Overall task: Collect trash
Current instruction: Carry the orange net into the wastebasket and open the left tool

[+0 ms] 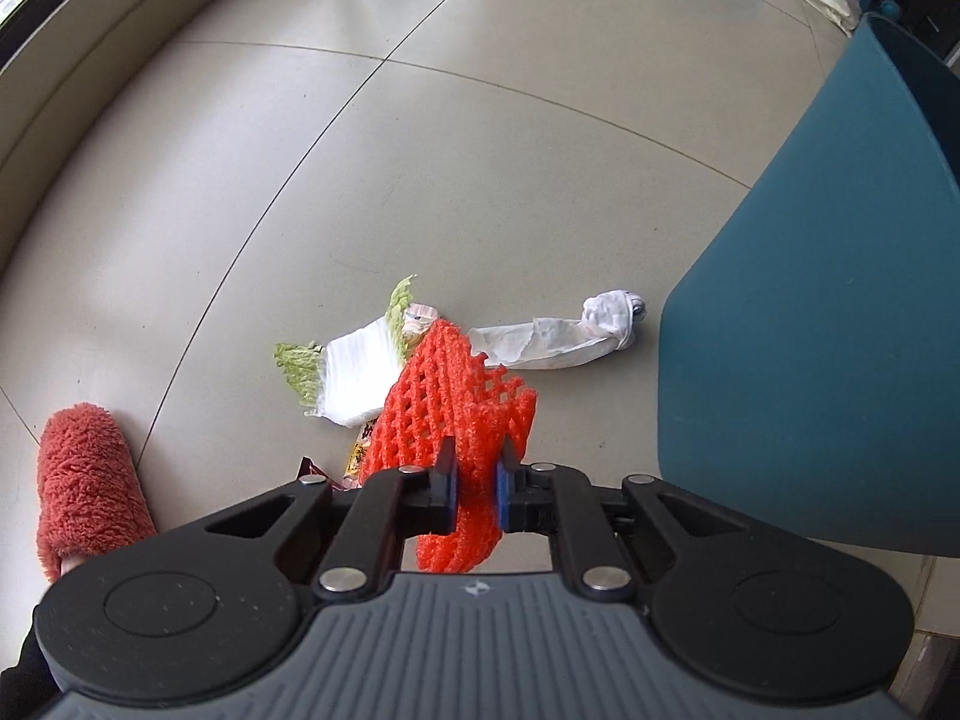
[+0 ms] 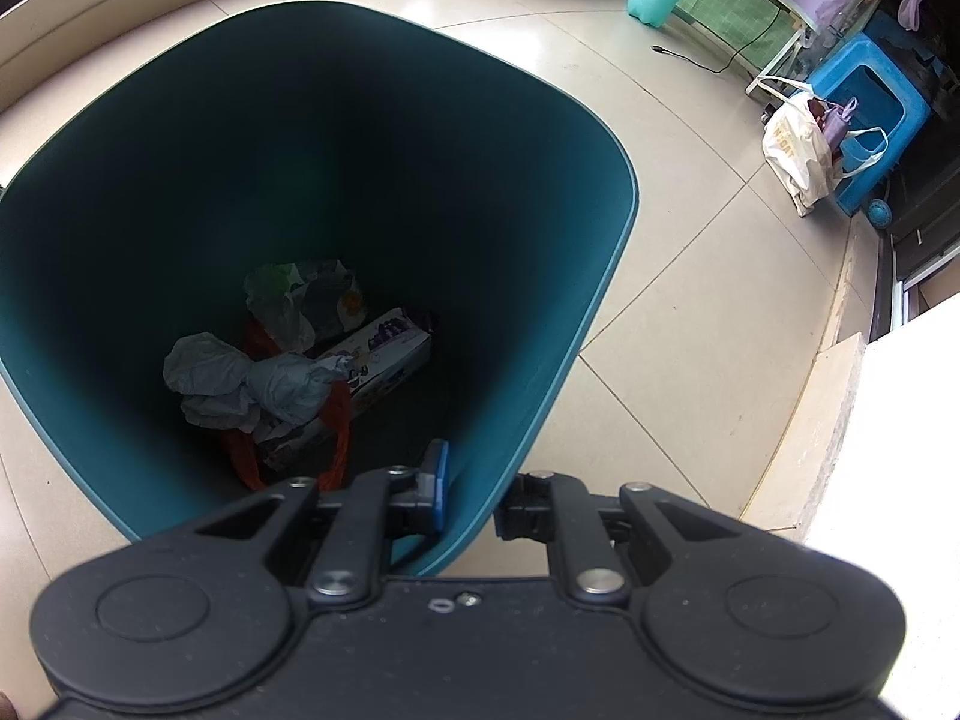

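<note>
At the lower centre of the left view, the left gripper [image 1: 475, 483] is pinching an orange foam mesh sleeve [image 1: 447, 420], with the teal plastic bin [image 1: 828, 324] standing to its right; the right gripper [image 2: 474, 495] is clamping the bin's rim.

The left gripper [image 1: 477, 480] points steeply down at the floor, its black jaws drawn in close — the blue pads [image 1: 503, 495] press from both sides on a red foam net [image 1: 456, 420], which hangs clear of the floor in the grip. A foot in a fuzzy red slipper [image 1: 84, 480] stands at the lower left of that view. The right gripper [image 2: 471, 495] also tilts steeply down, clamped on the near wall of the bin [image 2: 480, 504] — one finger inside, the other outside.
</note>
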Tool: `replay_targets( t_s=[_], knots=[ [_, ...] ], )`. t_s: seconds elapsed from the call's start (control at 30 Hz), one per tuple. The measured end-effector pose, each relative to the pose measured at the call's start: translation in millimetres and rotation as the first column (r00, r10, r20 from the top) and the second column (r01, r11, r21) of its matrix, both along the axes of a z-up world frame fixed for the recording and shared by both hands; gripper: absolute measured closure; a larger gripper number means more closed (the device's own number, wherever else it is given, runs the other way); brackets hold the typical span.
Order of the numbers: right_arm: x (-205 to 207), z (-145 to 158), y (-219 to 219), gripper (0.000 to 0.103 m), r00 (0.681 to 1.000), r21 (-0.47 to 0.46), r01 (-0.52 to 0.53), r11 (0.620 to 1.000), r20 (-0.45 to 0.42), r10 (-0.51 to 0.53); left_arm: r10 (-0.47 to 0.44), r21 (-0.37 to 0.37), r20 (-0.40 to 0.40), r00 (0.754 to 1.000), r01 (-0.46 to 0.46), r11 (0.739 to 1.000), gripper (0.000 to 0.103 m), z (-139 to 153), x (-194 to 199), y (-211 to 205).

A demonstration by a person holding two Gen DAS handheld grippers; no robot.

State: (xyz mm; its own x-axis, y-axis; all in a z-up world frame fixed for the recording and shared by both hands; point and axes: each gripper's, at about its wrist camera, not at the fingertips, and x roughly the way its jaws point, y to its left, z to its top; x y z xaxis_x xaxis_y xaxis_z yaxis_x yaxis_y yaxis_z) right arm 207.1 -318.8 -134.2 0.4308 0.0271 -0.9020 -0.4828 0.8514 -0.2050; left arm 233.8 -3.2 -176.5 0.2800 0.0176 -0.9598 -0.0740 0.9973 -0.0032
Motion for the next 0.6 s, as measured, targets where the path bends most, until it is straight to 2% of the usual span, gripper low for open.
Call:
replay_targets(
  t_s=[0.3,0.6],
  knots=[
    [6.5,3.3,-10.3,0.089,0.999,0.058,0.036,0.998,-0.033,-0.034,-0.106,-0.012,0.113,0.988,0.108,0.994,0.093,79.4,-15.0,-32.1],
    [7.9,1.7,-18.8,0.089,0.999,0.083,0.025,0.996,-0.030,-0.023,-0.225,-0.042,0.227,0.948,0.240,0.970,0.092,147.0,-16.3,-72.9]
  ],
)
